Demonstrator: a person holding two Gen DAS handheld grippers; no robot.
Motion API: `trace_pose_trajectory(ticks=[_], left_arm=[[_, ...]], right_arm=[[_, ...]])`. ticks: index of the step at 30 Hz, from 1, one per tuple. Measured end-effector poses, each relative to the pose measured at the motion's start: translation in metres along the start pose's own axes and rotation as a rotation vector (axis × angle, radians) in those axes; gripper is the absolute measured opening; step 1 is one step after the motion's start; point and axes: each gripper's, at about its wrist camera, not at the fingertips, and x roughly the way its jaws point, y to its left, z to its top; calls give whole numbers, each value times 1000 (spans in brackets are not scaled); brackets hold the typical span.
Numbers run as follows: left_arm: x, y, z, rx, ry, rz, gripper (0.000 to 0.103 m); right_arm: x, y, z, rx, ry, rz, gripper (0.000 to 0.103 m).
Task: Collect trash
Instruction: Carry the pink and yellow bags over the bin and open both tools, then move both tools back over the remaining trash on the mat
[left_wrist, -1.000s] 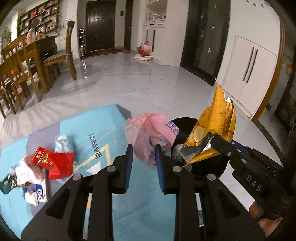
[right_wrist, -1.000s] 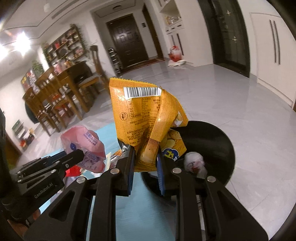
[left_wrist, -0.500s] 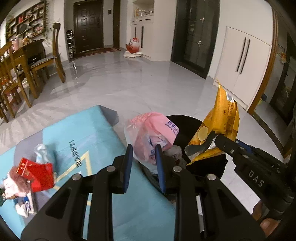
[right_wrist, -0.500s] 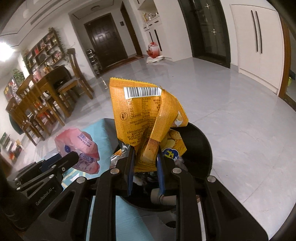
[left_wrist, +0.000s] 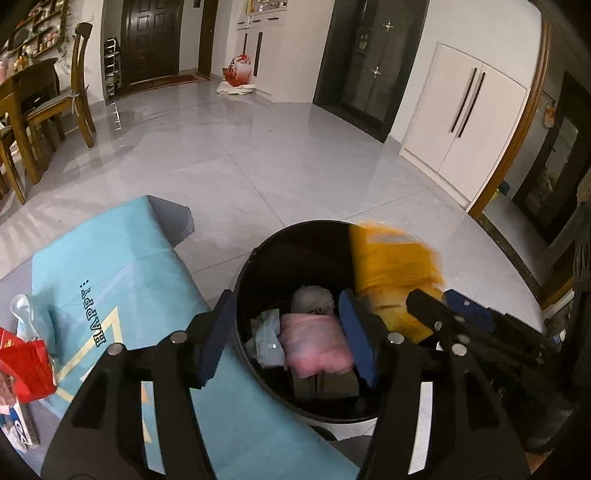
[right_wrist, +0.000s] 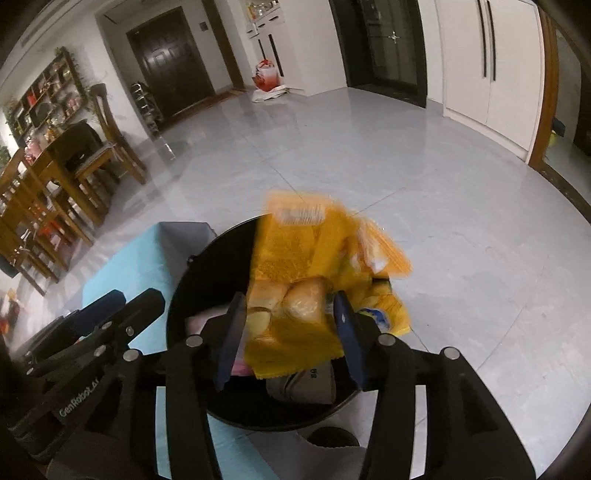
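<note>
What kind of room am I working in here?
Most likely a home's open living and dining area: wooden dining table with chairs, a dark entrance door, white cabinets, and a floor mat on grey tiles.

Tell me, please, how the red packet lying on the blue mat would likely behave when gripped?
The red packet looks crumpled and torn open, so it would probably be light and floppy, crushing between fingers. Its glossy surface may be slippery. Lying flat on the blue mat, it seems unlikely to roll.
</note>
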Motion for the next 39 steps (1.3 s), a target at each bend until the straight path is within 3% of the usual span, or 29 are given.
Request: trace_pose_trajectory(ticks=[5, 13, 17, 23, 31, 35, 39], left_arm=[[-7, 16, -8, -36, -8, 1, 72], [-30, 47, -38, -117, 5, 31, 83], [-54, 71, -68, -134, 4, 99, 86], [-107, 141, -119, -274, 2, 196, 88], [-200, 235, -182, -415, -36, 377, 88], [-236, 276, -196, -501, -76, 471, 89], [-253, 313, -212, -599, -93, 466, 89]], right_arm=[[0, -6, -1, 40, 6, 6, 51], [0, 7, -3, 2, 19, 44, 55], [-1, 28, -8, -47, 30, 77, 55], [-1, 65, -21, -146, 60, 137, 61], [-5, 135, -45, -311, 102, 288, 63], [-4, 180, -73, -389, 198, 427, 65], [-4, 221, -104, -487, 274, 499, 65]])
